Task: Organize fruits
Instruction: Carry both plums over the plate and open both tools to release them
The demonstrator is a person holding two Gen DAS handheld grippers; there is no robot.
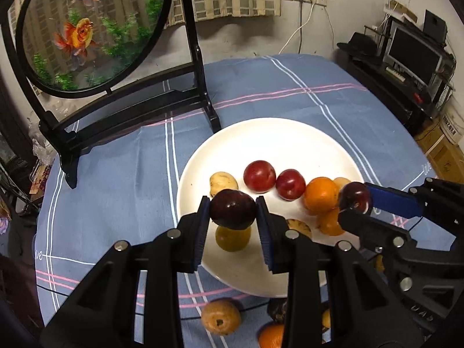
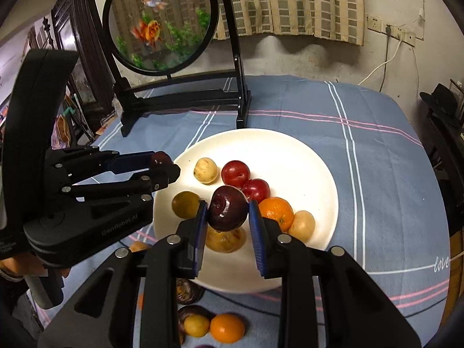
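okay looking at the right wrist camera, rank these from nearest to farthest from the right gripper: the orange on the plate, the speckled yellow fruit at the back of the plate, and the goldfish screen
1. The orange on the plate, just right of the right gripper.
2. The speckled yellow fruit, farther back on the plate, to the left.
3. The goldfish screen, upright at the table's far edge, left.

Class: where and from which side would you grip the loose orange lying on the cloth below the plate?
Grip the orange across its widest middle, coming from above. It is round and a yellow fruit touches its left side, so a level approach is crowded.
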